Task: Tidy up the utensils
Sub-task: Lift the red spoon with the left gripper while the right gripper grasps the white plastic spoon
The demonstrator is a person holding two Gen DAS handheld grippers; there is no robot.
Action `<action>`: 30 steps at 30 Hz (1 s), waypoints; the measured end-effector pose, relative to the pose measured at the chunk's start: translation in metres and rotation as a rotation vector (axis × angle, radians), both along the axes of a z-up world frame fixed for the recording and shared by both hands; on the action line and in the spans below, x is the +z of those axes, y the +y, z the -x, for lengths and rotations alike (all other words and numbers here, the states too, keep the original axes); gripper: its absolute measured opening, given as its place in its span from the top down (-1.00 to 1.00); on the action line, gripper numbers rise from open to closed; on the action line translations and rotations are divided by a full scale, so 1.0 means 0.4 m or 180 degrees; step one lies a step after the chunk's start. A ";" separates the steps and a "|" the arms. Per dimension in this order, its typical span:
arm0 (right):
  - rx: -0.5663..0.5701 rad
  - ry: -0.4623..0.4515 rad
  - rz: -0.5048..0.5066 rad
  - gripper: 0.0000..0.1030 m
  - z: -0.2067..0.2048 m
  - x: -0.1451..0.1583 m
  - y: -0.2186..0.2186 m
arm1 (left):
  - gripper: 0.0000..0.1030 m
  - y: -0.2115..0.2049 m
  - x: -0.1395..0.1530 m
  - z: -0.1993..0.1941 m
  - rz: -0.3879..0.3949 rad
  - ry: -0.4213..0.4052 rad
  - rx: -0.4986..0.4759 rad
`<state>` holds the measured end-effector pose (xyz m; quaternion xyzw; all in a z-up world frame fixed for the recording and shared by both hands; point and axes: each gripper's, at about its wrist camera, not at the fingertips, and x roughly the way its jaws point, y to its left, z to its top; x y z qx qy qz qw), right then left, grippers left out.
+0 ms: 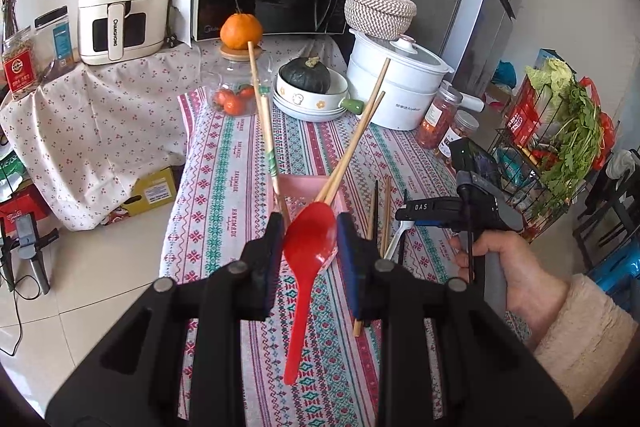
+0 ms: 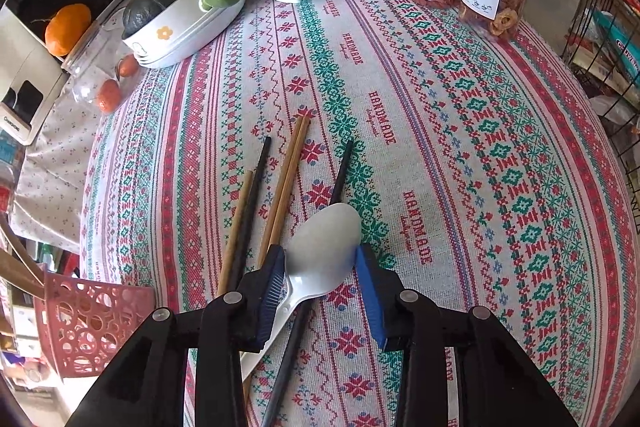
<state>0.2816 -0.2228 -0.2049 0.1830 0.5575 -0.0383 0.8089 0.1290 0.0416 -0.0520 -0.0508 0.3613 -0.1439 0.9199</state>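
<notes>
The left gripper (image 1: pixel 310 239) is seen clamped across the bowl of the red spoon (image 1: pixel 308 247), which hangs handle-down above the tablecloth (image 1: pixel 224 187). At 12 o'clock from it, the pink basket (image 1: pixel 298 187) is seen, already loaded with upright chopsticks (image 1: pixel 348 151). The spoon is judged light, stiff and smooth plastic; slippage at the curved bowl is possible, so a grip nearer the neck is advised.

The right gripper (image 2: pixel 320 279) is closed on the bowl of the white spoon (image 2: pixel 320 251), its pads touching both rims. At 11 o'clock, loose chopsticks (image 2: pixel 286 179), wooden and black, lie on the cloth. These are judged thin and prone to rolling; they should be taken near mid-length. The basket (image 2: pixel 88 323) lies at 9 o'clock.
</notes>
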 end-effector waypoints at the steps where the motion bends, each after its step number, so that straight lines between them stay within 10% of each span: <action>1: 0.0013 -0.0016 -0.0018 0.32 0.005 0.003 -0.003 | 0.45 0.002 0.000 -0.001 0.0006 0.0000 0.0011; 4: 0.0046 -0.0138 -0.0080 0.45 0.025 0.030 -0.017 | 0.45 0.007 0.003 0.002 0.0026 -0.0014 0.0042; 5: 0.0067 -0.0192 -0.0094 0.87 0.032 0.042 -0.020 | 0.45 0.007 0.005 0.003 0.0028 -0.0025 0.0048; 13: 0.0206 -0.0155 0.0192 0.88 0.072 0.066 -0.045 | 0.45 -0.001 0.011 0.010 0.0007 -0.0056 0.0053; 19: 0.0012 -0.0278 -0.0106 0.06 0.069 0.084 -0.078 | 0.45 -0.004 0.007 0.002 0.0013 -0.0046 0.0050; 30: 0.0130 -0.0192 0.0187 0.10 -0.030 0.016 0.027 | 0.45 0.000 0.001 -0.018 0.0048 0.0005 0.0088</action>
